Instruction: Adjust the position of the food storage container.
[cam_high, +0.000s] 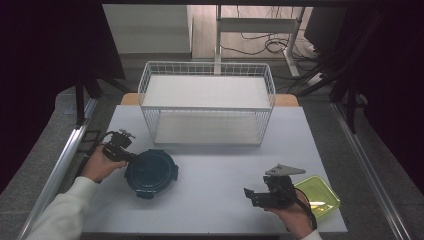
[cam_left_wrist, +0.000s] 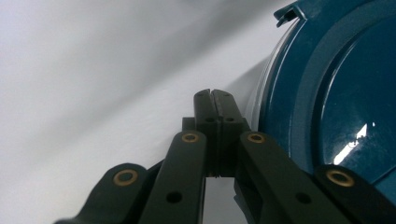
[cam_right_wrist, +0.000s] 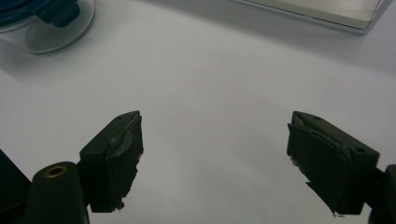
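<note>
My left gripper (cam_high: 131, 156) has its jaws pressed together with nothing between them, and it sits right at the edge of the round container with the dark blue lid (cam_high: 151, 173), which rests flat on the worktop (cam_high: 220, 170) just to that gripper's right. I cannot tell whether the tips touch its wall. The lid faces straight up; being round, the container has no long axis, though its latch tabs stick out at the rim. The lid is on, so what is inside stays hidden from above.

My right gripper (cam_high: 256, 196) has its jaws spread wide over bare worktop, holding nothing. Just behind that hand lies a shallow yellow-green tray (cam_high: 320, 192), with nothing I can make out in it. Beyond both grippers stands a white wire basket (cam_high: 207, 102) with two shelves, both bare.

The left gripper view brings the glossy lid (cam_left_wrist: 345, 93) close, with one latch tab (cam_left_wrist: 289, 13) at the top edge, and the closed tips beside the container's side. The right gripper view shows the open pads (cam_right_wrist: 116, 154) from behind and, far off to their upper left, the clear lower wall of the container (cam_right_wrist: 51, 28) under its blue lid, a part the high view does not give
</note>
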